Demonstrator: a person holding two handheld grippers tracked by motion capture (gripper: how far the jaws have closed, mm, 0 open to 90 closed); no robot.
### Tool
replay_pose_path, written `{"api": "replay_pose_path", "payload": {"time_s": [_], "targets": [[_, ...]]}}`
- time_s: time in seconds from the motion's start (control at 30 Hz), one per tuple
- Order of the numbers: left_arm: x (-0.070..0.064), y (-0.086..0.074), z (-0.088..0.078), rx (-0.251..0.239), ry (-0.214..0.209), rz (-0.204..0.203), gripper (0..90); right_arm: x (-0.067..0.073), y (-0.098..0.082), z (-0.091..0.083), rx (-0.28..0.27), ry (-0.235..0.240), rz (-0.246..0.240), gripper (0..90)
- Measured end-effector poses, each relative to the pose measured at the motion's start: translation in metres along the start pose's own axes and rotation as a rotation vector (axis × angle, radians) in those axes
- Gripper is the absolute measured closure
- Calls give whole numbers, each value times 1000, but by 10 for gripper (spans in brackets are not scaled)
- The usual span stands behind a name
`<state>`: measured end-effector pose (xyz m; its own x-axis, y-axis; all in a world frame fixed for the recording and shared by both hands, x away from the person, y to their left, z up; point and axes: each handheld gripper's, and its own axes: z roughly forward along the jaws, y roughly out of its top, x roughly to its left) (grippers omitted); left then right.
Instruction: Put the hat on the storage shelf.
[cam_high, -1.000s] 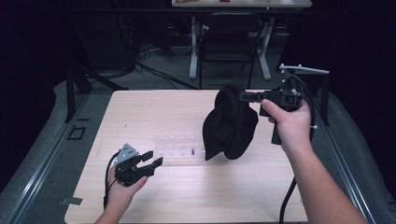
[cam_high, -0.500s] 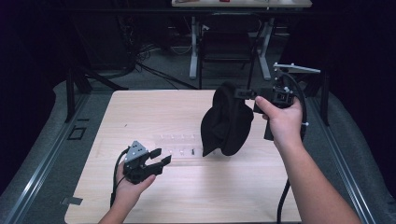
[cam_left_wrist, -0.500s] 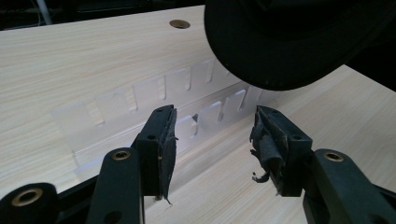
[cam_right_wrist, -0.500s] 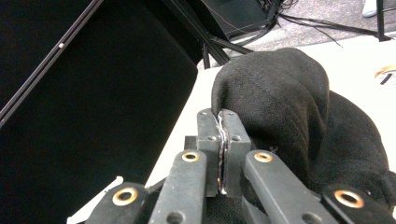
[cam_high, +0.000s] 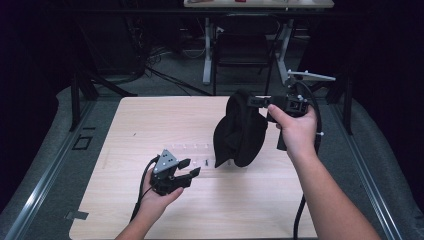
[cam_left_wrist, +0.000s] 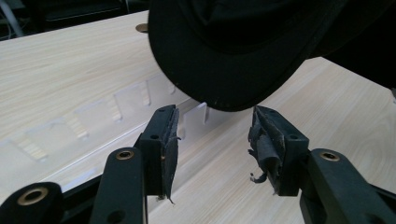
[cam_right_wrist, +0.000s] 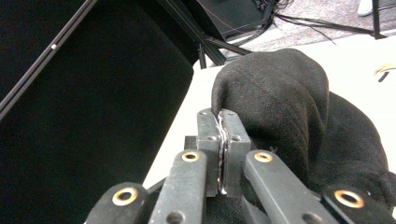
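Left gripper (cam_high: 189, 168) has slid right across the near part of the tabletop (cam_high: 150, 125) since the earlier frame, closing the gap to the black cap (cam_high: 240, 131); its fingers have just eased inward a little, nothing between them. They're released, pads apart and pointing right toward the cap. In the left gripper view the left gripper (cam_left_wrist: 215, 135) sits just below the cap's brim (cam_left_wrist: 219, 70), close but not touching, with the worn pads (cam_left_wrist: 170, 144) bracketing bare wood.

Right gripper (cam_high: 257, 101) hardly shifted. It holds the cap up off the tabletop, right of centre, fingers clenched on the fabric edge at the cap's top. The right gripper view confirms it: right gripper (cam_right_wrist: 223, 116) has both fingers pressed flat together with a thin fold of the cap (cam_right_wrist: 280, 107) pinched in between. Cap hangs down from that grip, crown bulging left, brim lowest and nearest the tabletop.

Clear plastic slotted rack (cam_high: 192, 147) lies flat on the wood, mid-tabletop, just left of the hanging cap and just beyond the left gripper; also visible as see-through tabs (cam_left_wrist: 130, 100) past the fingers.
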<state>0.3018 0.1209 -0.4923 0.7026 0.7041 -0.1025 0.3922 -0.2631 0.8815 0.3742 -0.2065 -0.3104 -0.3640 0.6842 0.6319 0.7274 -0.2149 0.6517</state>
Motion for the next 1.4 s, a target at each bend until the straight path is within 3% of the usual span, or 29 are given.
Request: {"api": "replay_pose_path", "payload": {"time_s": [0.1,0.3,0.57,0.97,1.13,1.27,1.4], "targets": [[-5,2,8,-3,-14,0,513,-1,-1,0,-1,0,1,887],[-23,8,26,15,-31,53,519,-1,-3,-1,-7,12,8,887],[-33,14,40,24,-38,71,528,1,-5,1,-7,16,5,886],[-37,15,55,54,-19,47,625,5,-7,2,-4,20,1,886],[-38,13,59,69,-13,64,707,6,-8,2,-1,22,-3,886],[-39,12,58,73,-1,102,737,6,-8,2,-1,26,-2,886],[-38,12,56,62,4,111,764,10,-8,3,1,36,-9,886]]}}
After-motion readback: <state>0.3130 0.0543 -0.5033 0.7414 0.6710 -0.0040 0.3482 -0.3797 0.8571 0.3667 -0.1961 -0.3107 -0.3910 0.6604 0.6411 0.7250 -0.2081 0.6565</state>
